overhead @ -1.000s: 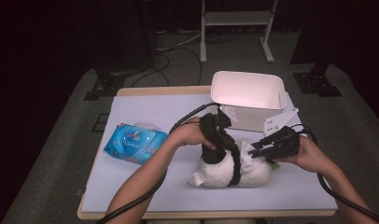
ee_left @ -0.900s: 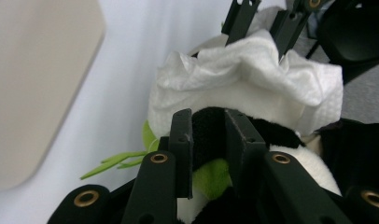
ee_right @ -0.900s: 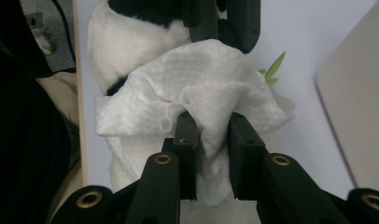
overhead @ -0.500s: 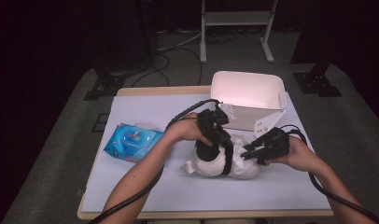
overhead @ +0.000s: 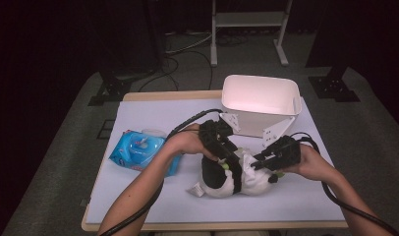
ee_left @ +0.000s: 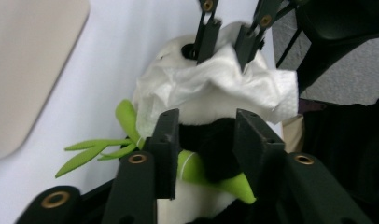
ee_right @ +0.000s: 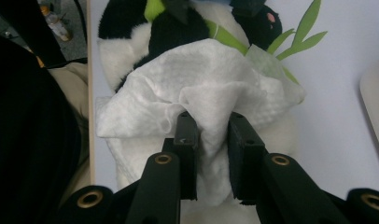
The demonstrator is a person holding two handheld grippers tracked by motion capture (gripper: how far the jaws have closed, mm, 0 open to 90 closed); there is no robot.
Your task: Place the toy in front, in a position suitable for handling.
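High view: panda plush lies on the white table, in front of the white bin; blue wipes pack to its left. Left gripper sits over the plush, right gripper at its side.

Left gripper view: jaws have just been opening, straddling the black arm and green bamboo; contact uncertain, probably loose.

Right gripper view: jaws pinched on a fold of the white wipe draped over the plush.
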